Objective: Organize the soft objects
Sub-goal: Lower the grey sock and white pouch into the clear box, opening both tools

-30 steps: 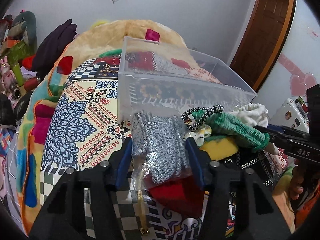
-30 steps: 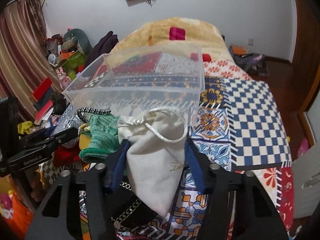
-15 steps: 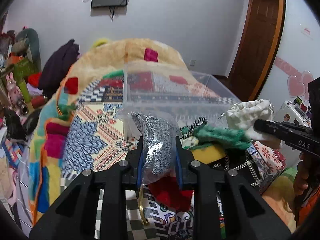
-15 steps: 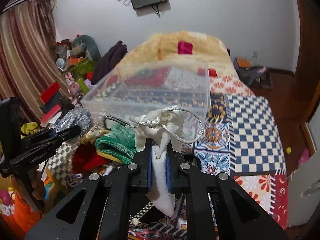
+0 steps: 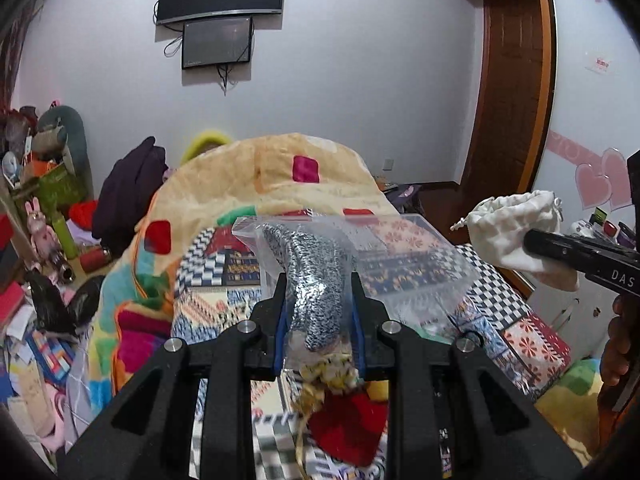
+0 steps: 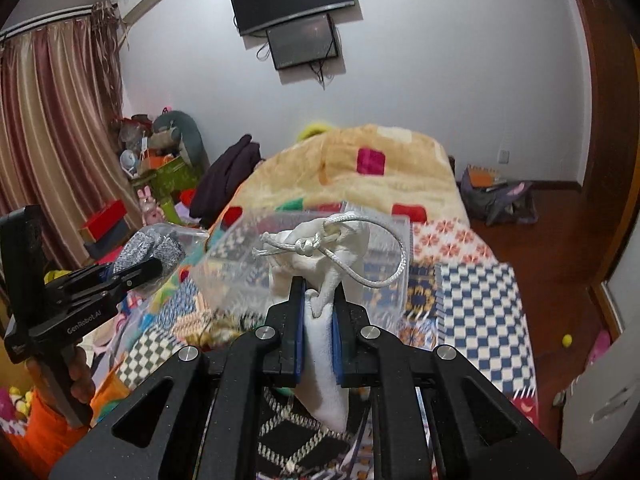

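Observation:
My left gripper (image 5: pixel 319 292) is shut on a clear plastic bag holding grey knit fabric (image 5: pixel 316 276), lifted above the bed. It also shows in the right wrist view (image 6: pixel 152 254). My right gripper (image 6: pixel 319 294) is shut on a white drawstring pouch (image 6: pixel 324 248), held up in the air; the pouch shows in the left wrist view (image 5: pixel 516 228) at the right. A clear plastic bin (image 5: pixel 420 256) stands on the patterned bedspread just beyond both grippers; it also shows in the right wrist view (image 6: pixel 384 264). A red cloth (image 5: pixel 348 428) lies below my left gripper.
The patchwork bedspread (image 6: pixel 480 300) covers the bed, with a yellow blanket (image 5: pixel 272 176) heaped at the far end. Clutter of toys and boxes (image 5: pixel 44 208) fills the floor at left. A wooden door (image 5: pixel 508 92) stands at right. A bag (image 6: pixel 496 196) lies on the floor.
Both grippers closed on their items and lifted them off the pile. The views rose, so the bin now sits lower and the wall screens came into sight.

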Demonstrator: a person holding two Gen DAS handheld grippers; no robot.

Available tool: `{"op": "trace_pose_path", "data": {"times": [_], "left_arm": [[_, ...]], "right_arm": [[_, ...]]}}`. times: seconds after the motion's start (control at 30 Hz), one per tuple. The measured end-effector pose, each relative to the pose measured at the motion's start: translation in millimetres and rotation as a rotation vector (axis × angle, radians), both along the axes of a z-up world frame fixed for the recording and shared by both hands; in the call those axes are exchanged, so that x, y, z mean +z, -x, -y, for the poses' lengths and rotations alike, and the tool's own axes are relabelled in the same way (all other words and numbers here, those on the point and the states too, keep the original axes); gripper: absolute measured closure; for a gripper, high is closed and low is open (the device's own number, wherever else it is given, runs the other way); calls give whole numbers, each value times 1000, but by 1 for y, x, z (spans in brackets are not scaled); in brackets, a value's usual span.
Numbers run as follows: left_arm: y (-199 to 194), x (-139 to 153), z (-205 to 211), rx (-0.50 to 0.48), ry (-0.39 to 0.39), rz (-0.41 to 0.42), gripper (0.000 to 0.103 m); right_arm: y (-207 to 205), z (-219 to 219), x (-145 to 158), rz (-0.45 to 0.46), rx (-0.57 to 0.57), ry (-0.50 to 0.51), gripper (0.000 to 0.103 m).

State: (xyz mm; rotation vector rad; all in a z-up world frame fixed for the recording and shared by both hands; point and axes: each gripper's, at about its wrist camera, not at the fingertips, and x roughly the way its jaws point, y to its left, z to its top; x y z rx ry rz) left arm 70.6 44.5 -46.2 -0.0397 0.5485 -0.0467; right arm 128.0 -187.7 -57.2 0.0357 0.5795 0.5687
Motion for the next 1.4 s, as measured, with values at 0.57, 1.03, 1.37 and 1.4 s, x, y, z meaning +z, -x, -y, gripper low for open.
{"op": "trace_pose_path", "data": {"times": [0.57, 1.03, 1.37, 1.4], "left_arm": [[-97, -27, -3, -19, 4, -162, 78], [-146, -71, 14, -62, -34, -336, 78], [-142, -66, 19, -44, -76, -302, 49], [-139, -63, 19, -42, -76, -291, 46]], "right_arm": [[-74, -41, -12, -38, -25, 79, 93], [-112, -65, -64, -207, 3, 191, 93], [-111, -60, -65, -227, 5, 193, 79], [-109, -58, -64, -221, 5, 190, 72]]}}
